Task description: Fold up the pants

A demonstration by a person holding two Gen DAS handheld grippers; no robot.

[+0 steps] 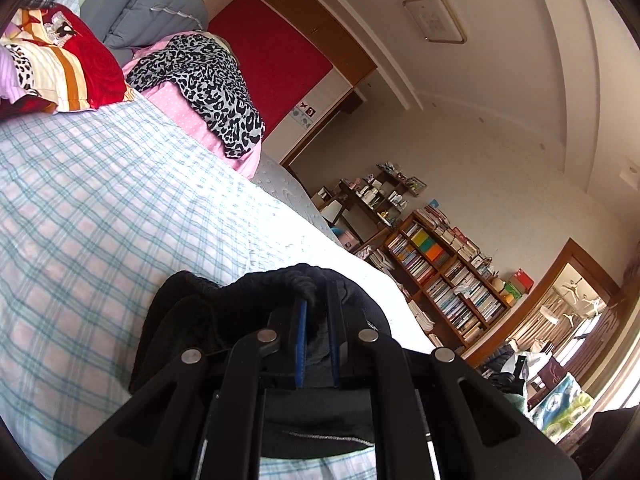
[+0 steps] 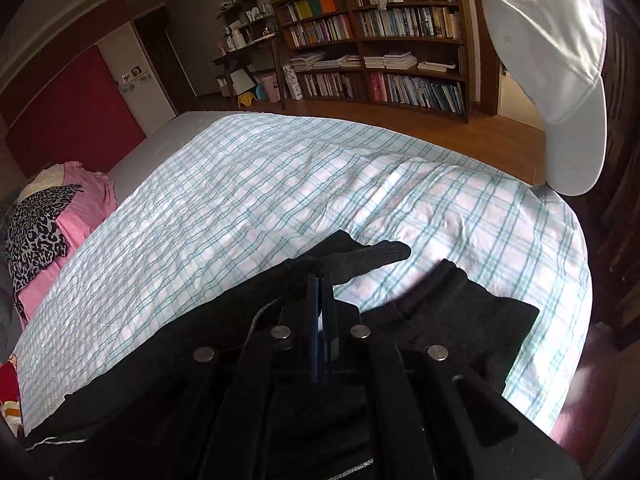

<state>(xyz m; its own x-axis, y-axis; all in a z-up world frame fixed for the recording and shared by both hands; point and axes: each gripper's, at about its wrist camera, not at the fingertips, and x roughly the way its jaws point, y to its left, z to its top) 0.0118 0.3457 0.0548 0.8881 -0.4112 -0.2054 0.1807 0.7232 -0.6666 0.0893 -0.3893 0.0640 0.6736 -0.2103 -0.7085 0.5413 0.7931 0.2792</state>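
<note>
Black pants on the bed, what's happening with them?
A person is folding the black pants on the checked bedsheet, using a gripper in each hand. The left gripper is pinched shut on a bunch of the cloth. The right gripper is shut on another part. The fold isn't finished yet.

From my left gripper point(image 1: 318, 312) the camera sits low and rolled, close over the checked bedspread point(image 1: 100, 200), looking along the bed toward the red wardrobe point(image 1: 276, 56) and ceiling. My right gripper point(image 2: 320, 292) camera looks down across the same bedspread toward the bookshelf point(image 2: 384, 40). Both views share the bedspread, bookshelf, wardrobe and leopard-print cloth point(image 1: 212, 88).
</note>
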